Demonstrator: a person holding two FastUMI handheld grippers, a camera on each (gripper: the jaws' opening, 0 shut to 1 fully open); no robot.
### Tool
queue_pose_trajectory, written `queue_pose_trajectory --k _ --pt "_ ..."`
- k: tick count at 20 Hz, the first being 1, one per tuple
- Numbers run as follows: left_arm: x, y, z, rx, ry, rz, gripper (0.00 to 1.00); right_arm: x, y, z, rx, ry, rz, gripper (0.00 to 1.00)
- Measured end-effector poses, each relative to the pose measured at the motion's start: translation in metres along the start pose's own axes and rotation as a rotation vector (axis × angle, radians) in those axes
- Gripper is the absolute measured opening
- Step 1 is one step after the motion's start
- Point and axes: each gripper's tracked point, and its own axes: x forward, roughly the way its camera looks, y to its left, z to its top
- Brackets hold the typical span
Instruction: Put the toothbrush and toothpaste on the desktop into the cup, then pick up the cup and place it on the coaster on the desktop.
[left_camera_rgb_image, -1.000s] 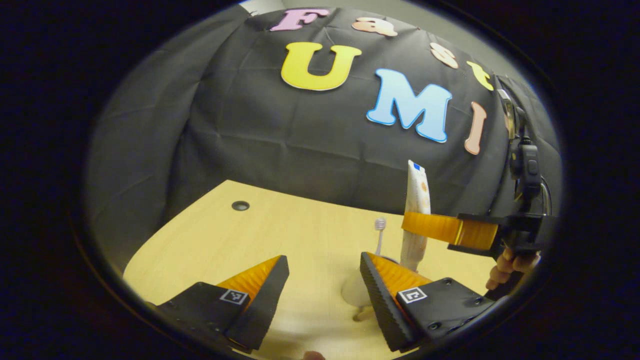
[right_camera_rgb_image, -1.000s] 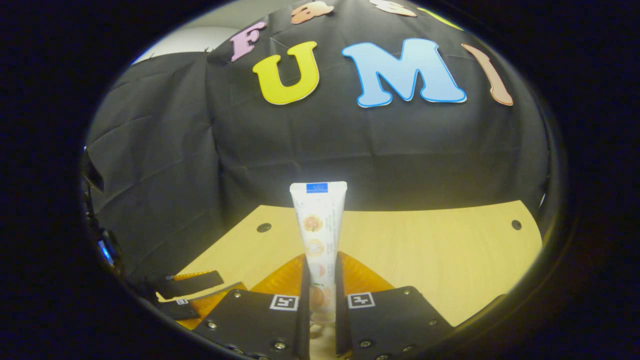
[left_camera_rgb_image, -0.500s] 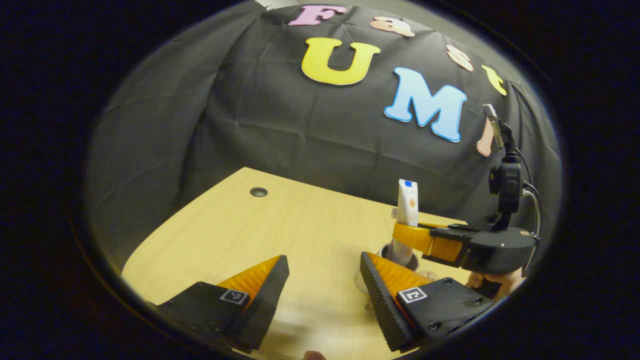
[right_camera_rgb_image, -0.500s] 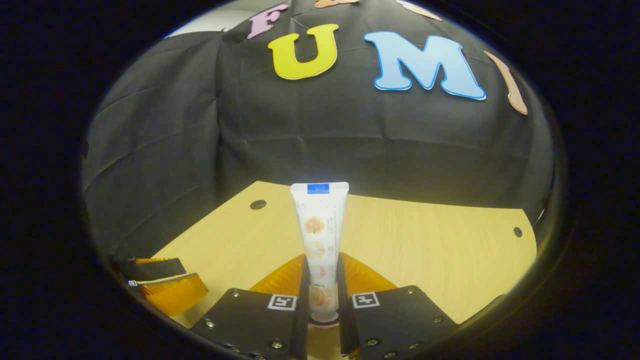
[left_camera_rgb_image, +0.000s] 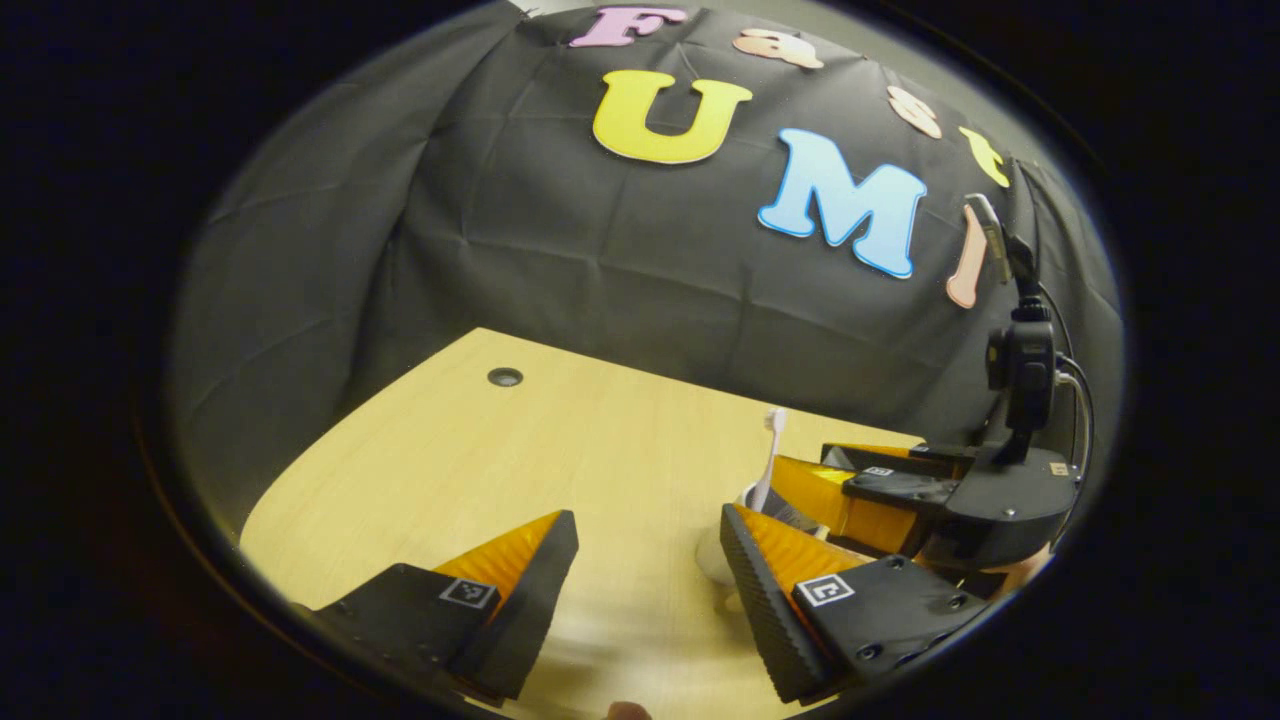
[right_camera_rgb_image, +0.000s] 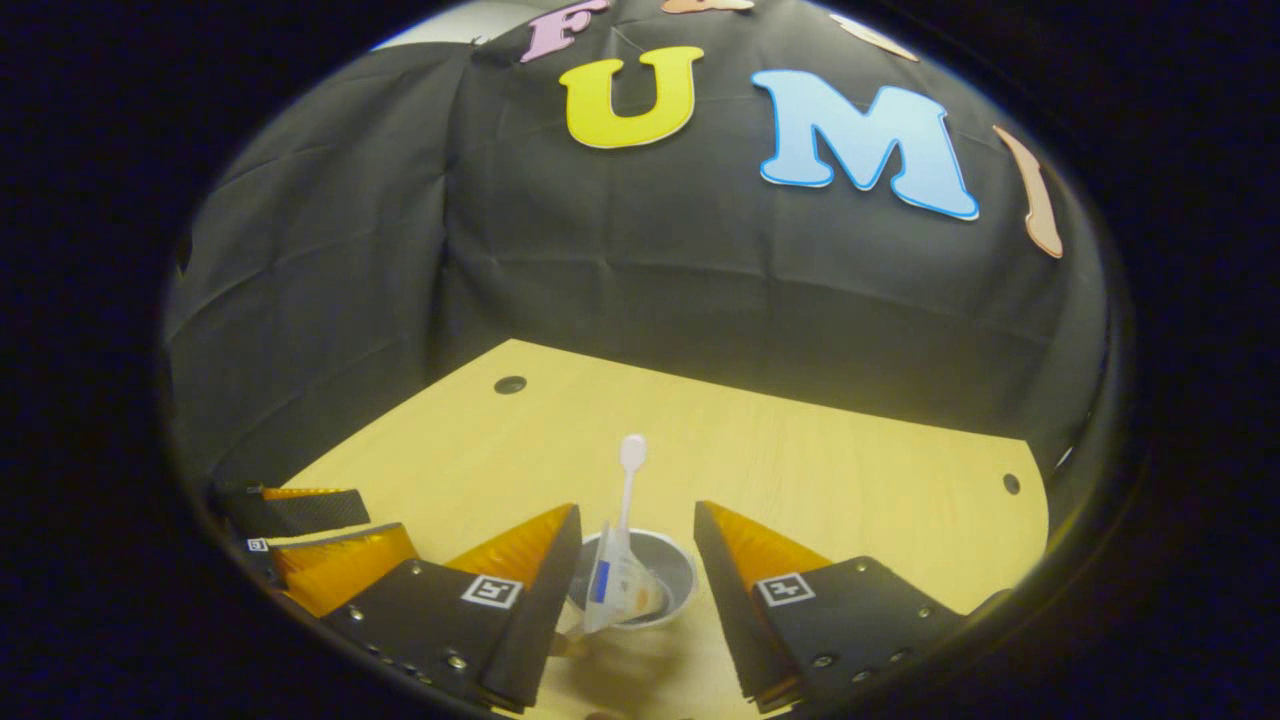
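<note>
We see warm, even overhead light on the table (left_camera_rgb_image: 560, 450), dim dark cloth behind, strong fisheye bending at the edges, slight blur low beside the left hand-held gripper (left_camera_rgb_image: 648, 560), soft shadows.

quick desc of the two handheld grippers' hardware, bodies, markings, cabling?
The left gripper and the right gripper share a build: two wedge-shaped fingers with ribbed inner faces on flat black screwed plates, each plate bearing a small square black-and-white tag. In the left gripper view, the right gripper carries an upright black mast holding a slim device, with black cables looping down its side.
</note>
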Motion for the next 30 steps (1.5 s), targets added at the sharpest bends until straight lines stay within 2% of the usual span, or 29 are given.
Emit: queue_pose_trajectory --k 1,2,7,8,10,11,12,13,14,15,20,25,26,27,30 --pt "-0.001 -0.003 0.001 0.003 0.003 -0.004 0.93 -0.003 -0.001 0.004 0.006 -0.01 0.003 0.78" --pt "-0.002 -0.006 0.0 0.006 0.008 -0.006 0.93 -0.005 0.0 0.009 0.014 -0.023 0.008 0.8" --pt "-0.007 -0.026 -0.002 0.023 0.031 -0.033 0.98 -0.039 -0.011 0.035 0.073 -0.095 0.023 0.79" --pt "-0.008 -0.03 -0.005 0.025 0.04 -0.037 0.93 -0.046 -0.016 0.04 0.08 -0.108 0.019 0.79" --pt "-0.009 -0.039 -0.01 0.031 0.063 -0.052 0.93 -0.059 -0.031 0.046 0.093 -0.126 0.0 0.79" --pt "-0.008 -0.045 -0.012 0.036 0.08 -0.058 0.88 -0.065 -0.038 0.047 0.1 -0.131 -0.01 0.79" --pt "-0.006 -0.052 -0.014 0.045 0.094 -0.068 0.93 -0.072 -0.046 0.049 0.11 -0.134 -0.02 0.79" --pt "-0.005 -0.06 -0.017 0.055 0.109 -0.08 0.93 -0.079 -0.054 0.05 0.12 -0.138 -0.034 0.79" --pt "-0.003 -0.068 -0.02 0.065 0.125 -0.091 0.98 -0.086 -0.063 0.051 0.132 -0.143 -0.047 0.79" --pt "-0.001 -0.074 -0.024 0.081 0.147 -0.097 0.93 -0.091 -0.07 0.05 0.14 -0.148 -0.057 0.79" --pt "0.018 -0.101 -0.039 0.148 0.272 -0.12 0.93 -0.116 -0.105 0.036 0.171 -0.128 -0.118 0.79" --pt "0.041 -0.106 -0.067 0.128 0.423 -0.115 0.93 -0.131 -0.132 0.014 0.2 -0.082 -0.157 0.79" --pt "0.046 -0.106 -0.07 0.129 0.445 -0.108 0.98 -0.133 -0.136 0.01 0.207 -0.067 -0.162 0.79" --pt "0.052 -0.104 -0.074 0.132 0.469 -0.098 0.93 -0.134 -0.139 0.004 0.214 -0.051 -0.166 0.79" --pt "0.066 -0.107 -0.084 0.136 0.542 -0.095 0.93 -0.14 -0.149 -0.01 0.231 -0.01 -0.177 0.79"
